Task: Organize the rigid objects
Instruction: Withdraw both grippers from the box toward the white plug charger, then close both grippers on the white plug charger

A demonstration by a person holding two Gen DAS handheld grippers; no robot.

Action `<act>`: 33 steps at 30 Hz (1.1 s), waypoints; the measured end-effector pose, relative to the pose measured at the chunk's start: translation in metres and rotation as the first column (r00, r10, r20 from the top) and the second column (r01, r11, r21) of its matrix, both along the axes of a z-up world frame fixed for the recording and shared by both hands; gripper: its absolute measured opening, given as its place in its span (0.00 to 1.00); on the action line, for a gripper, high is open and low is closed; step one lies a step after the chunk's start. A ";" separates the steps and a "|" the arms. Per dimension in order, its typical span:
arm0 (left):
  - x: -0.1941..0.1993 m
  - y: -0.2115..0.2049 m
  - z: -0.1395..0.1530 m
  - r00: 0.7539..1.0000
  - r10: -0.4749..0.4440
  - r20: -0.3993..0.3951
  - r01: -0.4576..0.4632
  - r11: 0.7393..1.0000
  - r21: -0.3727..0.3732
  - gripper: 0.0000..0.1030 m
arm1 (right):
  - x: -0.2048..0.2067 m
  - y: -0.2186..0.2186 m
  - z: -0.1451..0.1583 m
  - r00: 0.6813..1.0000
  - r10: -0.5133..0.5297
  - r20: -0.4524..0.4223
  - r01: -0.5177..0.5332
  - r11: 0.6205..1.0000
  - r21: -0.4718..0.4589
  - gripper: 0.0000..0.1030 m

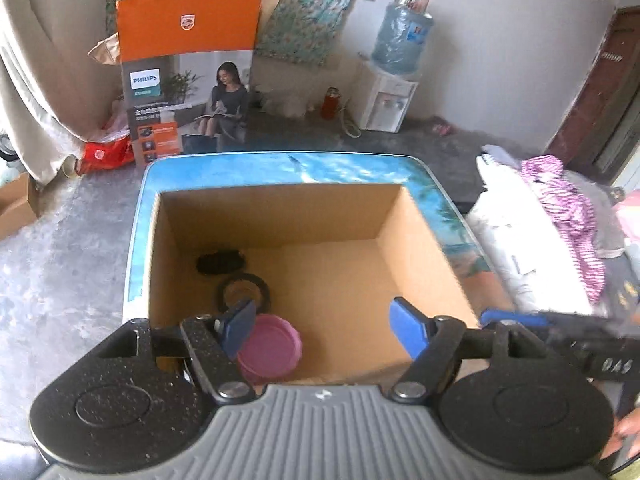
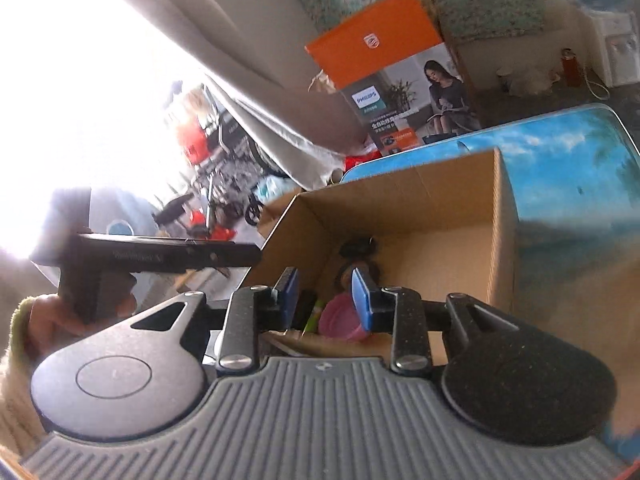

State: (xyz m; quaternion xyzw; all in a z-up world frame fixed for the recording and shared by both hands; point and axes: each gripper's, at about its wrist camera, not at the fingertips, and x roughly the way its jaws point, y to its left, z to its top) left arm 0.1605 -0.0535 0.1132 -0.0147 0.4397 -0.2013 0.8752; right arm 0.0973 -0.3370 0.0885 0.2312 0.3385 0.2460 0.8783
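Note:
An open cardboard box (image 1: 424, 240) stands on a blue picture-printed table (image 1: 352, 168). Inside it lie a pink round lid (image 1: 270, 346), a black ring (image 1: 243, 292) and a small black object (image 1: 220, 262). My left gripper (image 1: 322, 326) hovers over the box's near side, open and empty, blue pads wide apart. My right gripper (image 2: 324, 294) is open and empty at the box's (image 2: 440, 208) near edge, above the pink lid (image 2: 342, 316). The other gripper's black body (image 2: 160, 256) shows at the left of the right wrist view.
A tall orange Philips carton (image 1: 188, 76) stands beyond the table. A water dispenser (image 1: 388, 96) and a red bottle (image 1: 331, 102) stand by the back wall. Piled clothes (image 1: 560, 216) lie to the right. A curtain (image 1: 32, 80) hangs at the left.

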 end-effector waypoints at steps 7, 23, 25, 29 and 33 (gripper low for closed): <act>-0.059 -0.007 -0.033 1.000 -0.002 -0.002 0.002 0.999 -0.039 0.74 | -0.064 -0.012 -0.046 0.997 -0.065 -0.037 0.068 0.992 0.102 0.29; -0.127 -0.048 -0.120 0.985 -0.141 0.100 0.125 0.981 0.148 0.74 | -0.075 0.007 -0.114 0.978 -0.065 -0.198 0.080 0.994 0.069 0.39; -0.127 -0.054 -0.126 0.980 -0.166 0.110 0.148 0.976 0.159 0.73 | -0.071 0.010 -0.116 0.977 -0.064 -0.205 0.077 0.995 0.057 0.39; -0.124 -0.060 -0.135 0.976 -0.176 0.129 0.154 0.974 0.163 0.69 | -0.052 0.009 -0.119 0.974 -0.064 -0.217 0.078 0.995 0.057 0.40; -0.118 -0.061 -0.141 0.974 -0.183 0.134 0.164 0.976 0.142 0.65 | -0.038 0.013 -0.127 0.969 -0.054 -0.240 0.074 0.994 0.077 0.40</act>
